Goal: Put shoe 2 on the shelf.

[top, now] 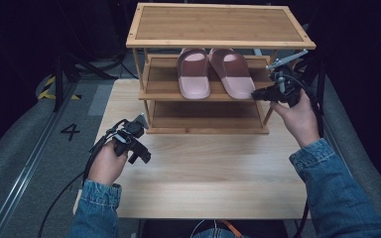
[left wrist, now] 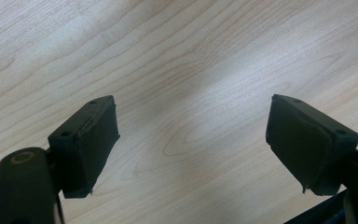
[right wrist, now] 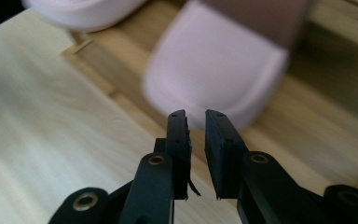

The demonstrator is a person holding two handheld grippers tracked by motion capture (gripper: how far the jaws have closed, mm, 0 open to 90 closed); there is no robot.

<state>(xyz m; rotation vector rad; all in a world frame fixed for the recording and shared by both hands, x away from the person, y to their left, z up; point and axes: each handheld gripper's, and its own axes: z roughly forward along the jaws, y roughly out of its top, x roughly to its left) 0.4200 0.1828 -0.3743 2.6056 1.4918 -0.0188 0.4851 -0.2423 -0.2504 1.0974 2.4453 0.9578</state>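
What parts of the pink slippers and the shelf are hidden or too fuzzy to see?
- Slippers, high view: their toe ends are hidden under the rack's top shelf.
- Near slipper, right gripper view: blurred, cut off by the top edge; whether the right gripper touches it is unclear.
- Bottom shelf, high view: its back is shadowed.

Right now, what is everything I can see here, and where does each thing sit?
Slippers: two, pink, side by side on the rack's middle shelf, heels toward the person.
Shoe rack: one, light wood, three shelves, at the table's far edge.
Table: one, pale wood, under the rack.
Number 4: one, black, on the grey floor left of the table.
Left gripper: black, jaws wide apart above bare tabletop, holding nothing.
Right gripper: black, jaws a narrow gap apart, just short of the right slipper's heel, holding nothing.
Sleeves: two, blue denim, at the bottom.
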